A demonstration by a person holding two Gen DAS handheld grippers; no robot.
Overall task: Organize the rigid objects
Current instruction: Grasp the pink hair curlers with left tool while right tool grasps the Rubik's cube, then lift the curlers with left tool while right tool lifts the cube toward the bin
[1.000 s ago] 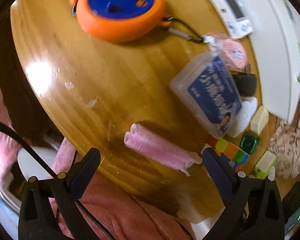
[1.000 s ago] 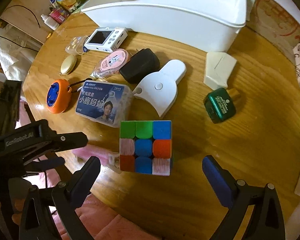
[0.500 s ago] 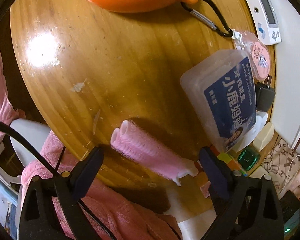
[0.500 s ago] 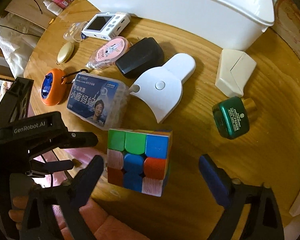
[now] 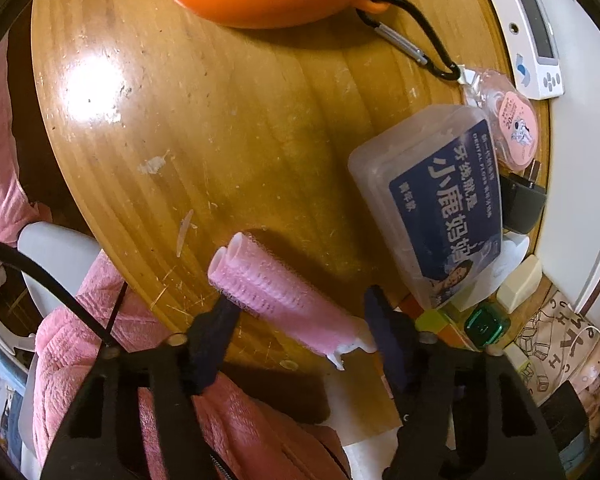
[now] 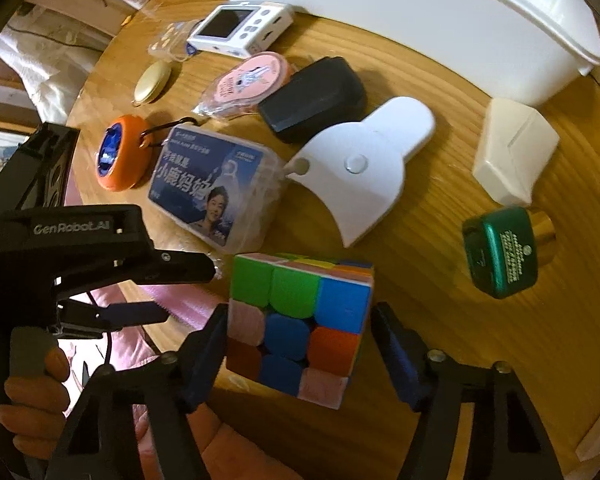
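A pink hair roller lies near the round wooden table's front edge. My left gripper is around it, the left pad touching one end, the right pad beside the white clip end; the jaws are narrowed, grip not firm to see. A colourful puzzle cube sits between the fingers of my right gripper; the left pad touches it, the right pad stands just off. The left gripper also shows in the right wrist view.
A dental floss box, orange round case with carabiner, pink packet, black adapter, white bracket, cream block, green bottle and white device lie on the table. A large white bin stands behind.
Both grippers moved in and narrowed their jaws: the left around the pink roller, the right around the puzzle cube. Both were wide open before.
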